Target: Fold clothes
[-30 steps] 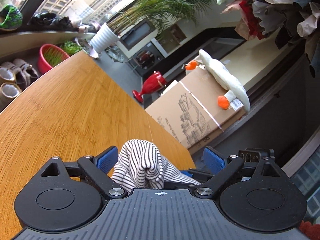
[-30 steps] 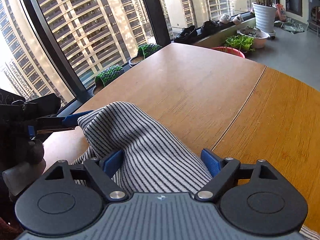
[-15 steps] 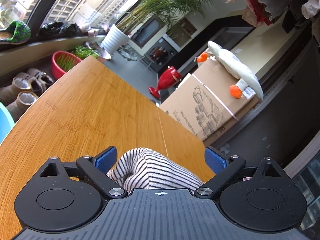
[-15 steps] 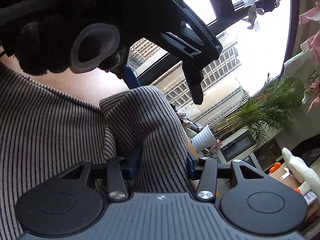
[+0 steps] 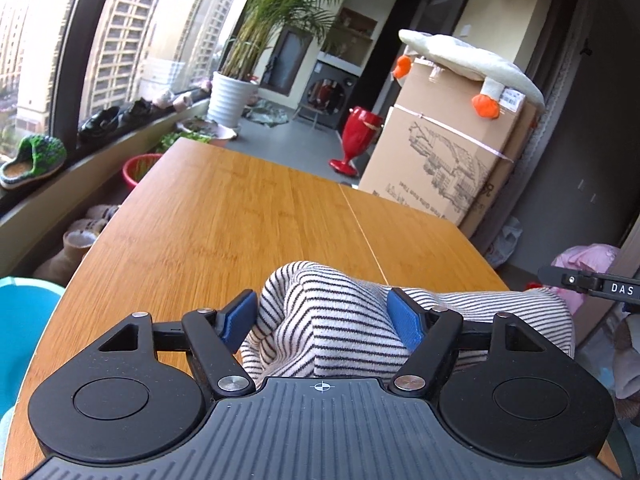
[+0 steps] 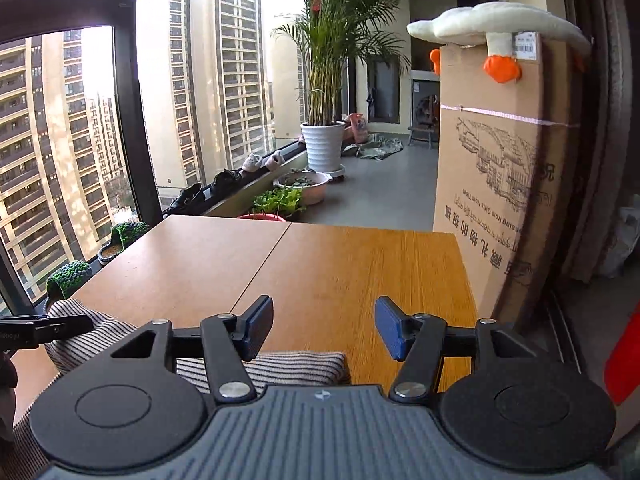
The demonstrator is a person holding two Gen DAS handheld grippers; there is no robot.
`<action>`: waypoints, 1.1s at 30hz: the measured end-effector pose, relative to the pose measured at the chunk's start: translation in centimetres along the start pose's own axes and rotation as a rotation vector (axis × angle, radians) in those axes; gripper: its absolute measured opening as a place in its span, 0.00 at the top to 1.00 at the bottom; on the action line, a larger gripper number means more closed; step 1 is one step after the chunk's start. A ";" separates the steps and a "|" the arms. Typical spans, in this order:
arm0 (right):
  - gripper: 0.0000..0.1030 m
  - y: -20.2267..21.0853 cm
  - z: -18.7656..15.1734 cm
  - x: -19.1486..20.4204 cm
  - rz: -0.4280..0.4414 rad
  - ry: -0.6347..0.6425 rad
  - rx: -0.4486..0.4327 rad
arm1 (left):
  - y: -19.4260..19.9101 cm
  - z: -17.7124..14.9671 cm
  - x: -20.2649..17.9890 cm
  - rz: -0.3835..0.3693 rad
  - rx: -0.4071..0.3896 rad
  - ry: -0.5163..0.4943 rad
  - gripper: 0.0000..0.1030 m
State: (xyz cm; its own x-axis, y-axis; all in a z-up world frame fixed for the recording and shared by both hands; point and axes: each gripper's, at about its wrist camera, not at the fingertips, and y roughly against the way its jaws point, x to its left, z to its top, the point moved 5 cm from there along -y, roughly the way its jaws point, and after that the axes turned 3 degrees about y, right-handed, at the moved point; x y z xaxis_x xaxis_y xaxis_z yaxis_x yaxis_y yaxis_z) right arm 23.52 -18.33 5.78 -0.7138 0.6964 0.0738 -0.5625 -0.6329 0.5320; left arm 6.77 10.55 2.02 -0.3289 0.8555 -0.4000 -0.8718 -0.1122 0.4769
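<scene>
Bunching between blue pads [image 5: 405, 321] — soft striped knit [image 5: 328, 320] on bamboo table [image 5: 240, 216].

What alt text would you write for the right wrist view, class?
The right tongs stand open above the edge of a striped garment lying on a wooden table. Beyond are a window, a potted palm and a cardboard box.

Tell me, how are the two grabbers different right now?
The left gripper has a bunched hump of the striped garment between its fingers; the right gripper has only bare wooden table between its own. The left looks wider apart than the right. Both have blue pads and are open.
</scene>
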 end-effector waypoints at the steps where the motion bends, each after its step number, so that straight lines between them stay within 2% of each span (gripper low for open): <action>1: 0.46 -0.2 -1.1 -0.5 0.019 -0.025 0.031 | 0.2 -0.1 -0.2 0.000 0.008 -0.013 0.26; 4: 0.52 -0.6 -4.0 -0.6 0.045 -0.034 0.072 | 0.9 0.5 -0.4 -0.017 0.022 0.003 0.20; 6: 0.52 -0.6 -4.2 -0.7 0.054 -0.047 0.067 | 1.0 1.4 0.0 -0.017 0.019 0.051 0.14; 8: 0.52 -0.4 -4.0 -0.9 0.062 -0.067 0.057 | 0.4 2.2 0.1 -0.015 0.031 0.079 0.14; 9: 0.52 -0.3 -3.9 -1.0 0.067 -0.077 0.053 | 0.0 2.2 -0.1 -0.017 0.048 0.075 0.14; 12: 0.52 0.0 -3.6 -1.3 0.080 -0.107 0.039 | -1.2 2.0 -0.8 -0.012 0.095 0.045 0.27; 15: 0.52 1.0 -2.7 -2.4 0.111 -0.191 0.019 | -1.0 0.8 -1.7 0.020 0.092 -0.040 0.28; 19: 0.52 1.9 -1.8 -3.7 0.183 -0.290 0.030 | 0.3 0.1 -2.1 0.026 0.084 -0.069 0.28; 21: 0.52 1.5 -2.3 -3.0 0.200 -0.262 0.052 | 0.8 -0.4 -2.3 0.032 0.085 -0.073 0.28; 24: 0.52 0.6 -3.9 -1.0 0.182 -0.176 0.085 | 2.4 -1.4 -2.9 0.045 0.071 -0.106 0.28; 28: 0.54 0.4 -5.5 -0.1 0.158 -0.104 0.057 | 4.9 -3.3 -4.1 0.049 0.059 -0.193 0.27; 30: 0.54 0.7 -5.8 -0.1 0.165 -0.098 0.050 | 5.9 -4.1 -4.3 0.022 0.077 -0.206 0.25; 32: 0.54 1.0 -5.9 -0.4 0.172 -0.094 0.051 | 6.7 -3.8 -3.7 -0.032 0.102 -0.124 0.19; 33: 0.54 1.0 -5.9 -0.5 0.174 -0.093 0.053 | 6.9 -3.3 -3.1 -0.062 0.110 -0.050 0.13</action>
State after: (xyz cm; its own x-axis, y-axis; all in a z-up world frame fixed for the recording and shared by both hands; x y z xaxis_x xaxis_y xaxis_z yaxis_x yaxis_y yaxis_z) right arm 20.87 -21.34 1.32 -0.7553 0.6080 0.2446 -0.4097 -0.7294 0.5479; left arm 0.56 5.45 3.99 -0.2545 0.8833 -0.3937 -0.8441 -0.0042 0.5362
